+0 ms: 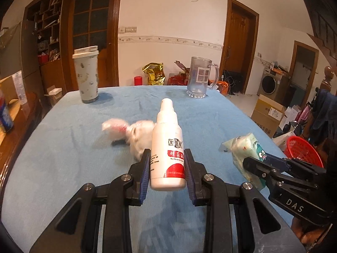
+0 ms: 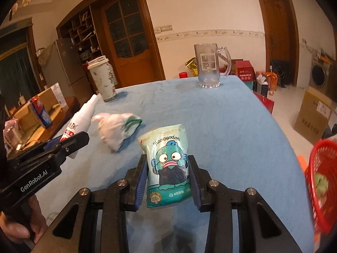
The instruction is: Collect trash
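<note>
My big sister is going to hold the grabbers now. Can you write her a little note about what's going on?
Left gripper: shut on the white spray bottle, lifted off the blue tablecloth.
Right gripper: shut on the cartoon tissue pack, also lifted.
Red basket: off the table's right edge, something greenish already inside.
Still lying on the cloth: a crumpled white plastic bag.
The tumbler and glass mug stand at the far edge.
Left to do, probably: drop both held items into the basket, then fetch the bag.
</note>
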Available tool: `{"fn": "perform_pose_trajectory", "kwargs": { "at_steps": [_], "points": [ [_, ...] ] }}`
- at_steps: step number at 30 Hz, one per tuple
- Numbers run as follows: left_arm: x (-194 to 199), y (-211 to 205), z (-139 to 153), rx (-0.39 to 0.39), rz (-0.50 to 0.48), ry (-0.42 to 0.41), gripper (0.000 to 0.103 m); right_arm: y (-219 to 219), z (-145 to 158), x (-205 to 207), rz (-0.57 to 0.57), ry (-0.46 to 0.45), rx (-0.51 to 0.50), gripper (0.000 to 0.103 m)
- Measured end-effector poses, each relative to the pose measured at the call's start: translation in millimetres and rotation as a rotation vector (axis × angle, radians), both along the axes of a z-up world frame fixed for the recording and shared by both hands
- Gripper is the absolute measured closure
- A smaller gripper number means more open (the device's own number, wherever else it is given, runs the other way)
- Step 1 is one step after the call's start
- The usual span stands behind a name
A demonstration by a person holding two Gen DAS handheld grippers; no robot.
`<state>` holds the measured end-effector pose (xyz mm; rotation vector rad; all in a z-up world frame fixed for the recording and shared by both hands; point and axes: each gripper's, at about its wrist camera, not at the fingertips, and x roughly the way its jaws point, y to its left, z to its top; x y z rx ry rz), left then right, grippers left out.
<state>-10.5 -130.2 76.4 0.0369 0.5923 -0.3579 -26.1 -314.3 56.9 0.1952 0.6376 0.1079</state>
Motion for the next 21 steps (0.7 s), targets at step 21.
{"fn": "perform_pose_trajectory", "kwargs": {
  "at_steps": [21],
  "points": [
    [-68.4, 52.2, -36.8, 0.044, 0.176, 0.010, 0.074, 49.6, -19.9, -42.5, 0.025, -0.016, -0.010, 0.063]
  ]
}}
